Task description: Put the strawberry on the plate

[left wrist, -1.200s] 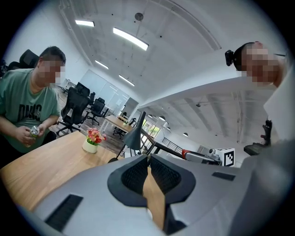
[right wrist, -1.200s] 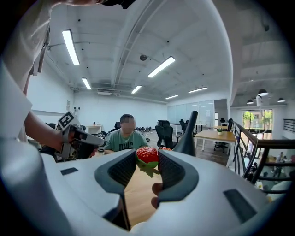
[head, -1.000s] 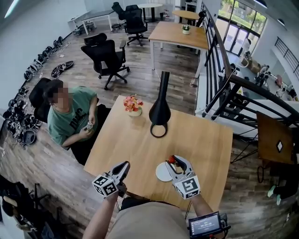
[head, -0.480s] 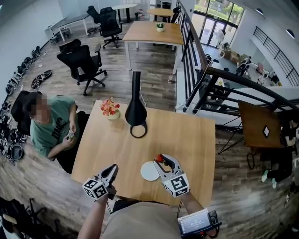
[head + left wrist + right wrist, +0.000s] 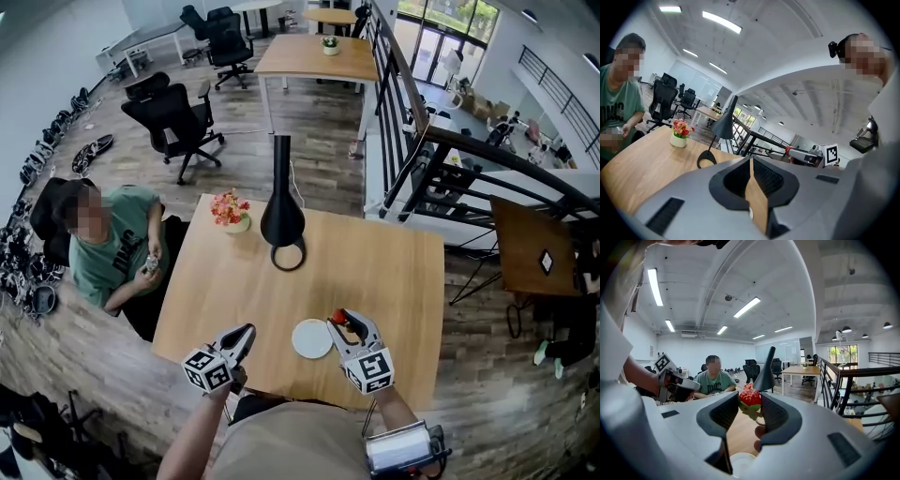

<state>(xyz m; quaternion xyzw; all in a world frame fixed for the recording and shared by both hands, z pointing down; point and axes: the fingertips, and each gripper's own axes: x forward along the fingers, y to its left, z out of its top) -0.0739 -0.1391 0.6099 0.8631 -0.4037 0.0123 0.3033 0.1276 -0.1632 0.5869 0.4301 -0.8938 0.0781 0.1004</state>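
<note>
Between the jaws of the right gripper, right at their tips, sits the strawberry: both pads press on its red sides, and its green leaves hang below the grip. The picking-up is therefore done. The fruit is held in the air above the wooden table and touches nothing but the pads.

Below the right gripper's jaws and back toward its body lies the white plate, bare. From the head view the plate lies just to the left of that gripper's tips, and the strawberry appears beside the plate's rim, not over its middle, though the height between them cannot be judged exactly.

To the far left of the plate, the left gripper hovers near the table's near edge. Its jaws are pressed together with nothing between them, and it takes no part in the carrying.

What is left, as I judge it: bring the fruit a little leftward over the plate, lower it, and part the jaws so it rests on the dish.
</note>
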